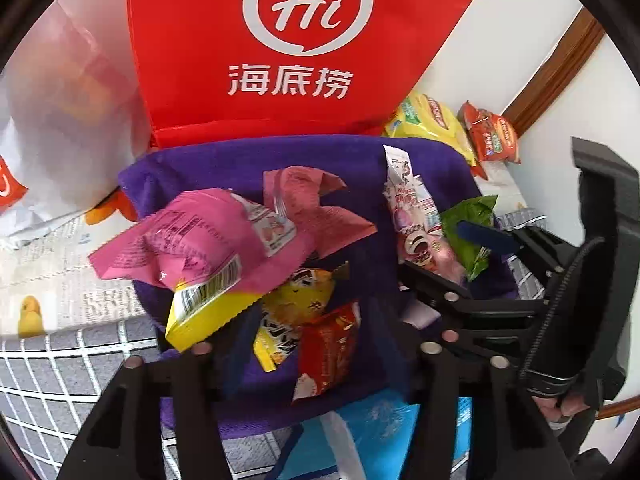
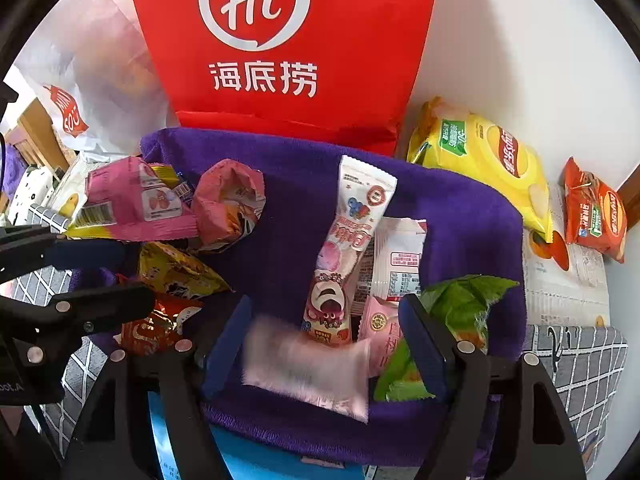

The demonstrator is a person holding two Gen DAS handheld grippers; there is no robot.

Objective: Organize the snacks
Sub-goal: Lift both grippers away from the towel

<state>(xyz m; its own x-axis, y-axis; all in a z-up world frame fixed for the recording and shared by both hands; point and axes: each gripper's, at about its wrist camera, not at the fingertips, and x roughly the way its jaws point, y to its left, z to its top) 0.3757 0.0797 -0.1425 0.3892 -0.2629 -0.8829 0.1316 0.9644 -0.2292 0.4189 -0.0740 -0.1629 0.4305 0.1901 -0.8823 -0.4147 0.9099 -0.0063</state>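
Right gripper, jaws spread, lets a blurred pale pink packet hang loose between them above the purple basket of snacks, where it could tumble askew; left gripper likewise spread, empty.

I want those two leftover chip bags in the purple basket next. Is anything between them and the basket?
Nothing visible does. The yellow chip bag lies right behind the purple cloth-lined basket's far right rim, the small orange chip bag beyond it; only printed paper lies between.
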